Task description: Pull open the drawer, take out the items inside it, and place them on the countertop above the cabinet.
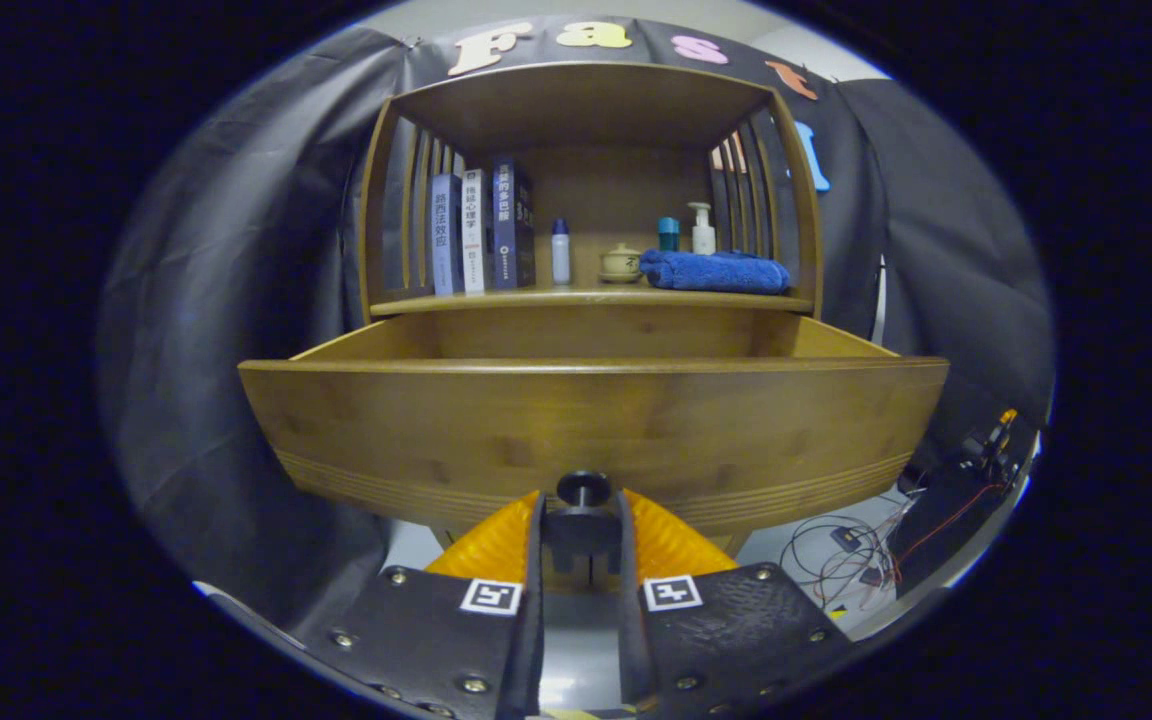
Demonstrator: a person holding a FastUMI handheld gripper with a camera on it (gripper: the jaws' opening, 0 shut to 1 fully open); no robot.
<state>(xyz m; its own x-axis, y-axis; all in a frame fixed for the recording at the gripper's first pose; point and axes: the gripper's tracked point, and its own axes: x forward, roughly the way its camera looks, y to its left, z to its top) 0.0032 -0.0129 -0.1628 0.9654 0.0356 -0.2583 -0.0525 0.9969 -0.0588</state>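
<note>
Drawer [591, 425] contents hidden behind its front.

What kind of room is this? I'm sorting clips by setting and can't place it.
Likely a staged recording booth, not a home: a wooden cabinet with books and a blue towel stands against black cloth, loose cables alongside. The gripper holds the drawer knob.

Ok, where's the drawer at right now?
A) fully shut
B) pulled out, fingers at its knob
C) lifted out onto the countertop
B: the drawer juts out below the countertop, and the gripper has its fingers on either side of the dark knob.
</note>
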